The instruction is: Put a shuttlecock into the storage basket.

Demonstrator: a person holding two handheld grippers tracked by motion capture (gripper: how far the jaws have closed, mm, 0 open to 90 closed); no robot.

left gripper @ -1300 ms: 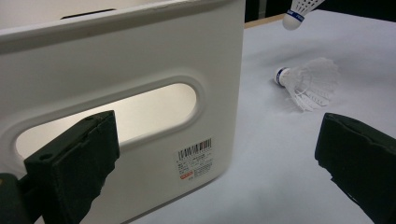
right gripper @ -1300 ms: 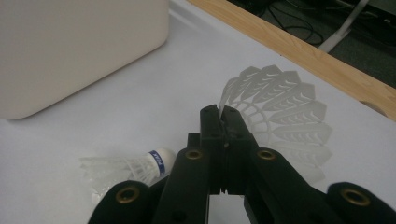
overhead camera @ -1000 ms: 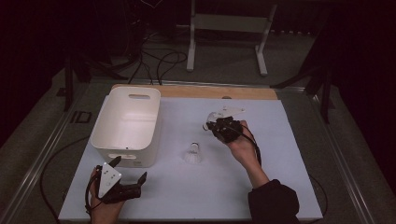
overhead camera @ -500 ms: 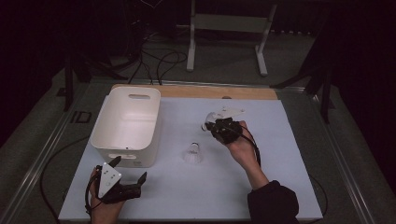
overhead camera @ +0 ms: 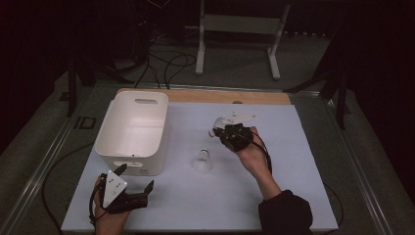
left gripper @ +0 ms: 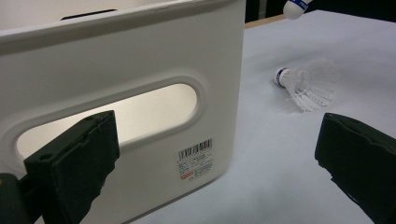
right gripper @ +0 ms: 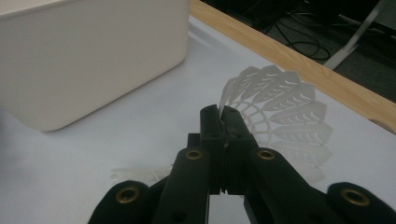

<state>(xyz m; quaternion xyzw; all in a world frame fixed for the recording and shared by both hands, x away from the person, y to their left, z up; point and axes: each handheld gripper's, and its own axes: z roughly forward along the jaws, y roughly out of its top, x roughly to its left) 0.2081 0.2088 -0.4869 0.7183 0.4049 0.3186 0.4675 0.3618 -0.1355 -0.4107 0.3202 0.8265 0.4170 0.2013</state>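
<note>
The right tool (overhead camera: pixel 219 131) is held above the white bench (overhead camera: pixel 303 161) a little past its middle, and its two black jaws are pressed together on the feather skirt of a shuttlecock (overhead camera: pixel 213 131). In the right gripper view the jaws meet with a single feather edge pinched between them, and the rest of that held shuttlecock (right gripper: pixel 280 105) fans out beyond the tips, over the white surface and in front of the wooden strip (right gripper: pixel 299 70) that borders the far edge. In the high view its round cork end points toward the white bin (overhead camera: pixel 132 132), and the hand (overhead camera: pixel 252 154) that carries the tool comes up from the lower right with a dark sleeve (overhead camera: pixel 284 215) behind it.

A second shuttlecock (overhead camera: pixel 201 160) lies on the bench nearer the person, apart from the tool and between the bin and the right hand. In the left gripper view this one (left gripper: pixel 306 84) rests on its side, its cork with a blue band pointing toward the bin, and the cork of the held one (left gripper: pixel 295 6) shows at the top edge.

The left tool (overhead camera: pixel 134 183) sits low at the near left corner of the bench, just in front of the bin's near wall. Its jaws stand wide apart with nothing between them; the left gripper view looks between them at the bin's handle slot (left gripper: pixel 112 114) and a barcode label (left gripper: pixel 195 156) on that wall. The bin (left gripper: pixel 140 56) is upright on the left part of the bench
</note>
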